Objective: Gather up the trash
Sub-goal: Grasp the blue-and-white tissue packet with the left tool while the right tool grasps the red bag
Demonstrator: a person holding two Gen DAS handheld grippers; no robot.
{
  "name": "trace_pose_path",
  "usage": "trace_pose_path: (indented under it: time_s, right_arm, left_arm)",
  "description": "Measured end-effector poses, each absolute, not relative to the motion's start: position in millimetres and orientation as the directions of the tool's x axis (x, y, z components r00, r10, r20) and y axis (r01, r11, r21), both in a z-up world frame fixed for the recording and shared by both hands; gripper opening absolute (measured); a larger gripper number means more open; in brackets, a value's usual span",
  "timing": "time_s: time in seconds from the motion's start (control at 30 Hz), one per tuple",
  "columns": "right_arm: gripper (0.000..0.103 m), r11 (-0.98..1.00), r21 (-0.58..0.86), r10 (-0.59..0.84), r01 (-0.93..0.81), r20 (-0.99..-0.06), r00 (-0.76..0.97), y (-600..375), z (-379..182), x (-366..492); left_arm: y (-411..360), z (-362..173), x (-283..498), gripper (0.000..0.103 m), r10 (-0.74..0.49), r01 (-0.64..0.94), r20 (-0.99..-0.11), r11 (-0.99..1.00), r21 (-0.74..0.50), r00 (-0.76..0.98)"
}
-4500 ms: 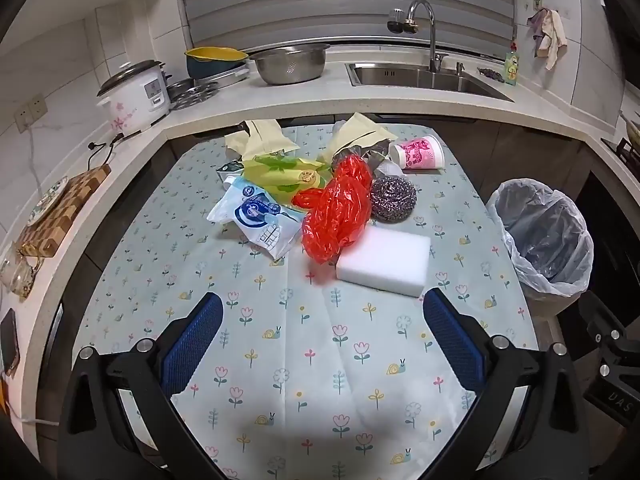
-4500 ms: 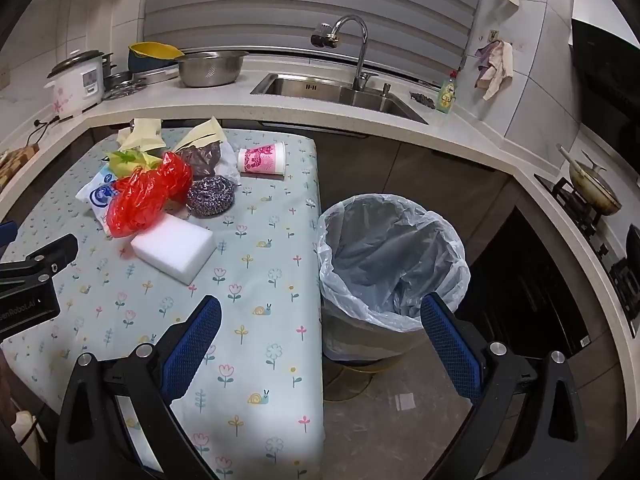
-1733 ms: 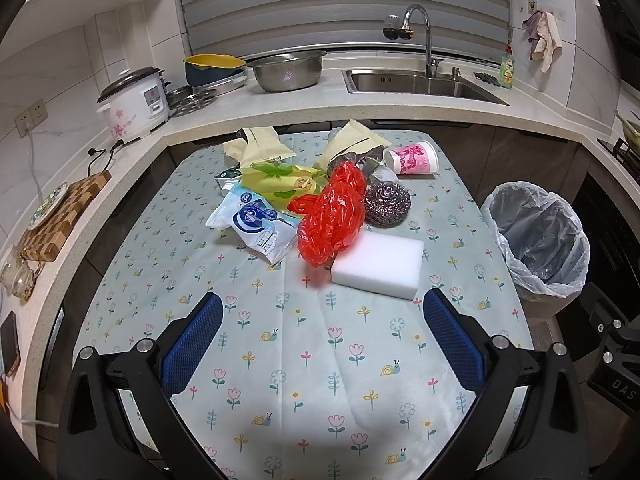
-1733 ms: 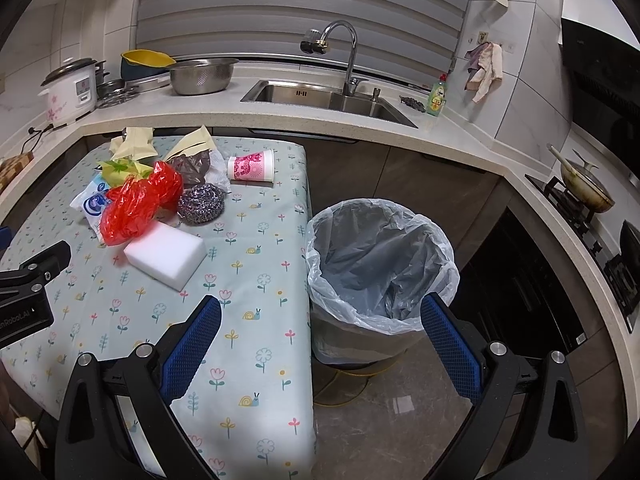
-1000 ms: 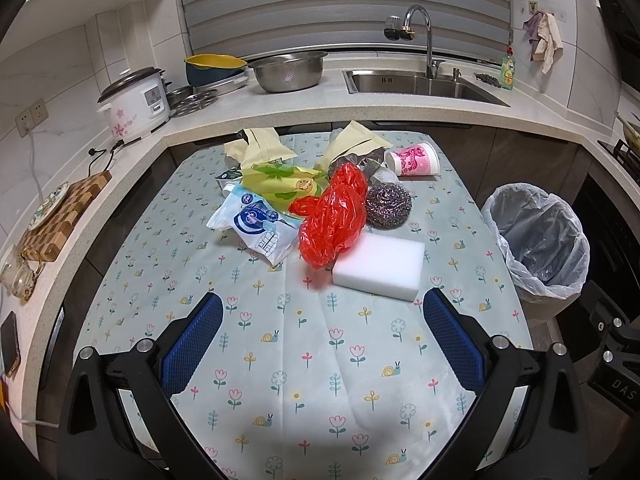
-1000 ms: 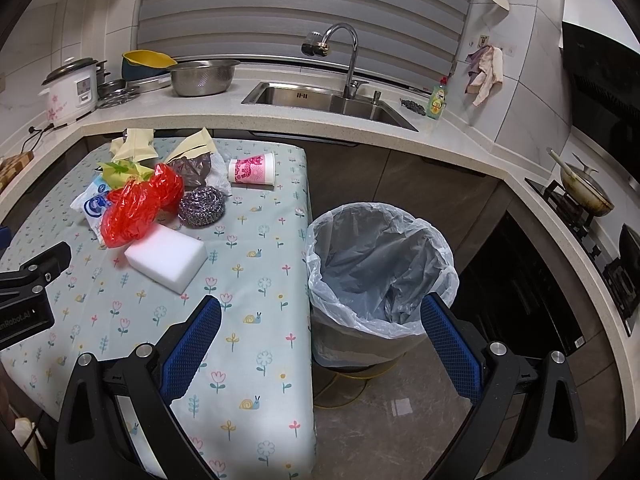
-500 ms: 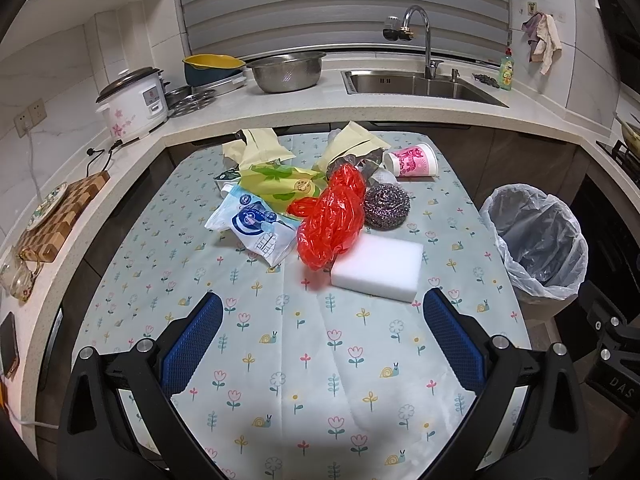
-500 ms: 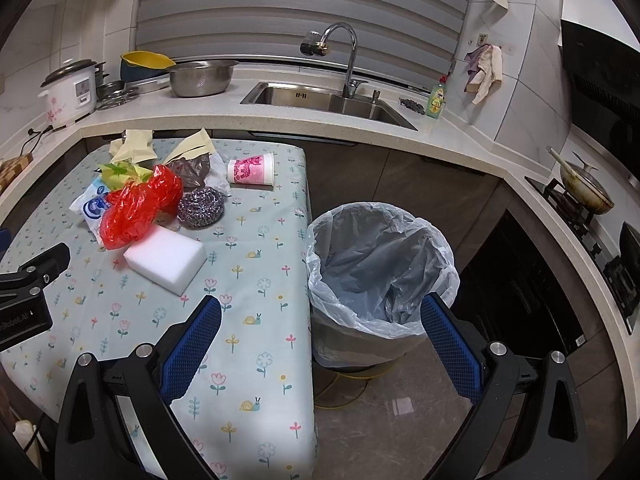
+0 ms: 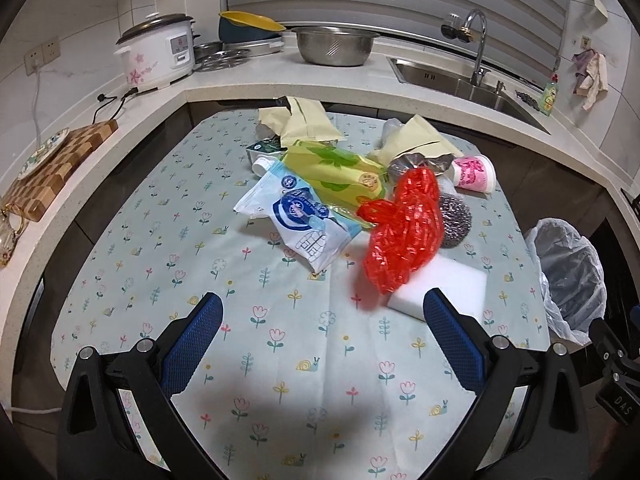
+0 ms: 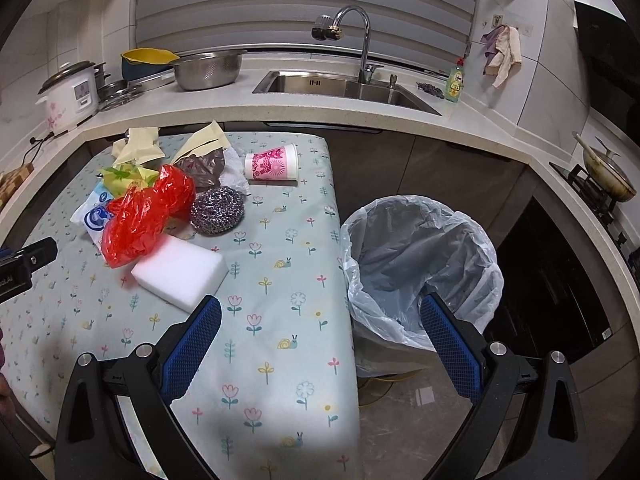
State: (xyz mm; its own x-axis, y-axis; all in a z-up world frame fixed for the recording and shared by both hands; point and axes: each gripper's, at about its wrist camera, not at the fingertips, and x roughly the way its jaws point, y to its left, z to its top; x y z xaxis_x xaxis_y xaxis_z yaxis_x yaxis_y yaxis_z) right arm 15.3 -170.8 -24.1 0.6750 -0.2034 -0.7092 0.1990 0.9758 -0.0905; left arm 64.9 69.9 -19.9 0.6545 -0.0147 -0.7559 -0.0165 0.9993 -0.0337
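Observation:
A heap of trash lies mid-table: a red plastic bag (image 9: 404, 228), a blue-and-white pouch (image 9: 298, 216), a yellow-green wrapper (image 9: 336, 170), yellowish paper bags (image 9: 302, 122), a pink paper cup (image 9: 474, 174) on its side, a steel scourer (image 9: 454, 220) and a white sponge block (image 9: 444, 284). My left gripper (image 9: 320, 332) hangs open over the near tablecloth, short of the heap, holding nothing. My right gripper (image 10: 320, 330) is open and empty above the table's right edge. The lined trash bin (image 10: 420, 256) stands on the floor beside the table.
The floral tablecloth (image 9: 224, 280) covers the table. A counter wraps around behind it with a rice cooker (image 9: 158, 58), a steel bowl (image 9: 334, 44), a sink (image 10: 344, 86) and a wooden board (image 9: 56, 164). A stove with a pan (image 10: 608, 172) is at the right.
The left wrist view has swung left and closer to the heap. The right wrist view has moved in slightly. No object has moved, and both grippers stay open.

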Motion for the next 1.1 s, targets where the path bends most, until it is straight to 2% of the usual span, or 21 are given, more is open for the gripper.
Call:
trace_pose_path:
  time_s: [0.23,0.67,0.73,0.83,0.87,0.93,1.0,1.03,1.1]
  right_arm:
    - [0.096,0.989,-0.02,-0.115,0.149,-0.737,0.666,-142.6,-38.0,62.4]
    - [0.096,0.997,0.073,0.05,0.009,-0.76,0.647,-64.4,-61.5,144.3]
    - [0.096,0.998,0.069,0.059,-0.01,-0.76,0.647,-54.7,-65.8,152.1]
    - [0.092,0.997,0.071,0.072,-0.027,-0.768,0.636,-45.5,-72.6,161.0]
    - [0.087,0.997,0.074,0.077,-0.031,-0.772,0.63,-43.5,-74.7,163.1]
    - [0.078,0.995,0.094,0.098,-0.039,-0.781,0.617,-41.3,-78.9,167.3]
    - [0.059,0.991,0.126,0.129,-0.048,-0.785,0.606,-42.0,-81.9,168.6]
    - [0.053,0.989,0.14,0.142,-0.051,-0.786,0.601,-42.0,-83.5,169.1]
    - [0.031,0.983,0.174,0.175,-0.06,-0.784,0.595,-43.3,-85.7,168.8]
  left_arm:
    - [116.9,-41.8,115.3,0.096,0.013,-0.108,-0.787,0.992,-0.068,0.617]
    - [136.6,-94.1,197.1,0.095,-0.125,-0.107,-0.841,0.971,-0.212,0.527]
    - [136.1,-97.4,203.3,0.091,-0.146,-0.094,-0.839,0.969,-0.227,0.524]
    - [134.3,-102.3,211.8,0.076,-0.18,-0.071,-0.841,0.966,-0.25,0.511]
    - [134.1,-103.8,213.9,0.069,-0.191,-0.065,-0.841,0.964,-0.259,0.506]
    - [133.6,-104.9,215.0,0.062,-0.219,-0.055,-0.836,0.957,-0.284,0.503]
    - [132.2,-103.8,213.7,0.041,-0.247,-0.032,-0.827,0.952,-0.304,0.505]
    - [130.7,-102.8,212.6,0.038,-0.251,-0.023,-0.826,0.953,-0.303,0.505]
    - [128.2,-98.3,209.0,0.036,-0.247,-0.009,-0.819,0.956,-0.294,0.517]
